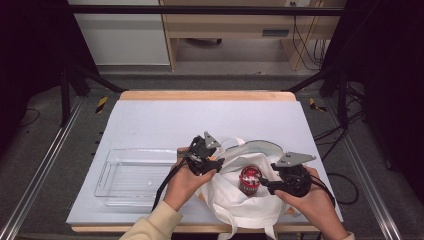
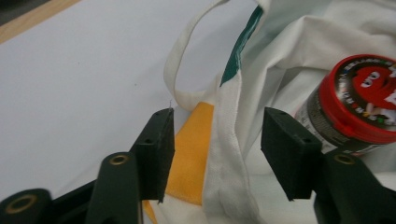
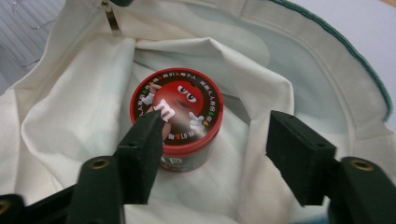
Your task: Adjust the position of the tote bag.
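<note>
Counter [image 1: 150, 120] covered with a pale sheet, wooden edge at the far side. White cloth tote bag [image 1: 240, 200] lies at the near right part of the counter, mouth open and facing up, green trim along its far rim, one loop handle flopped toward the counter's middle. Clear plastic tray [image 1: 131, 176] sits just left of the bag, near the left hand. Red-lidded candy jar [image 1: 249, 179] stands upright inside the bag, on the cloth, between the two grippers. Left gripper [image 1: 218, 163] is at the bag's left rim; in the left gripper view its jaws stand apart with the bag's hemmed edge [image 2: 229, 154] running between them, pads not pressing on it, a yellow patch [image 2: 191, 154] under the cloth. Right gripper [image 1: 265, 184] is at the bag's right side, pointing at the jar; in the right gripper view its jaws stand apart above the bag's inside, left jaw tip overlapping the jar lid, nothing clamped.
</note>
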Tool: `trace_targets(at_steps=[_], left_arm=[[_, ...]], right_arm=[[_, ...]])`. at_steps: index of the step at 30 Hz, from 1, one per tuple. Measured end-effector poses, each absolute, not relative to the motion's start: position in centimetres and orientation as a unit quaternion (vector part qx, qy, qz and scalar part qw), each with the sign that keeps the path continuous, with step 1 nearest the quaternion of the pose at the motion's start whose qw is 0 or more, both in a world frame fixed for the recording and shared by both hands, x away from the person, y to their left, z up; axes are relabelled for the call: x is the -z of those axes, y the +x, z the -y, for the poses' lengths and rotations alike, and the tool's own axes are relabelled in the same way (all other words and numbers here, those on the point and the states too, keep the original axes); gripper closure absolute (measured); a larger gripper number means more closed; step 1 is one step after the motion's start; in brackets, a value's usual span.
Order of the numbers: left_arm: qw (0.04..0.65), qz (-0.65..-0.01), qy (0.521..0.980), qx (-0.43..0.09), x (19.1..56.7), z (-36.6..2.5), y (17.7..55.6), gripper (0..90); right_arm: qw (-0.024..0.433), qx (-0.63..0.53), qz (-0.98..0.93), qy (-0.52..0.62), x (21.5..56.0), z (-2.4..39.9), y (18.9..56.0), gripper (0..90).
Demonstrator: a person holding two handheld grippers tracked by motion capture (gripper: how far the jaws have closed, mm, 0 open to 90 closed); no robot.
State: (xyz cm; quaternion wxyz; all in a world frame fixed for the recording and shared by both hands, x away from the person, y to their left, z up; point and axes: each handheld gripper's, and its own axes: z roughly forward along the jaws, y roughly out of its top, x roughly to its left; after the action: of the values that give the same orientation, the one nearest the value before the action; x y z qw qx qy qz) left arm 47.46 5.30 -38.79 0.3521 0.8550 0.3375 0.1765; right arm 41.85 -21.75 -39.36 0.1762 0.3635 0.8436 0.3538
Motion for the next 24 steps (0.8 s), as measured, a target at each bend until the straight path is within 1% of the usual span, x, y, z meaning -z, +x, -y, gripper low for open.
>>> trace_targets(at_steps=[2, 5, 9, 12, 14, 17, 22, 24], left_arm=[[0.362, -0.336, 0.85, -0.181, 38.2, -5.8, 47.0, 39.8], [0.373, -0.334, 0.845, -0.185, 37.5, -6.7, 46.3, 35.1], [0.39, -0.33, 0.842, -0.173, 36.9, -8.0, 45.3, 31.1], [0.396, -0.326, 0.84, -0.178, 36.6, -8.9, 44.7, 28.7], [0.394, -0.325, 0.84, -0.181, 36.6, -9.6, 44.5, 27.4], [0.392, -0.327, 0.84, -0.185, 36.7, -10.5, 44.1, 25.9], [0.388, -0.33, 0.838, -0.195, 37.2, -11.9, 43.5, 23.8], [0.386, -0.336, 0.835, -0.202, 37.2, -12.4, 43.5, 21.6]], right_arm=[[0.171, -0.344, -0.848, 0.365, 39.2, 21.1, 42.2, 29.6], [0.165, -0.337, -0.853, 0.363, 39.1, 20.1, 42.7, 26.0], [0.158, -0.326, -0.857, 0.367, 39.3, 19.0, 43.4, 22.0], [0.15, -0.319, -0.86, 0.367, 39.5, 18.4, 43.7, 20.5], [0.141, -0.314, -0.864, 0.368, 39.7, 17.9, 44.0, 17.9], [0.133, -0.307, -0.867, 0.37, 40.0, 17.5, 44.3, 15.9], [0.127, -0.299, -0.87, 0.371, 40.4, 16.9, 44.7, 15.3], [0.125, -0.293, -0.873, 0.368, 40.6, 16.7, 44.9, 15.6]])
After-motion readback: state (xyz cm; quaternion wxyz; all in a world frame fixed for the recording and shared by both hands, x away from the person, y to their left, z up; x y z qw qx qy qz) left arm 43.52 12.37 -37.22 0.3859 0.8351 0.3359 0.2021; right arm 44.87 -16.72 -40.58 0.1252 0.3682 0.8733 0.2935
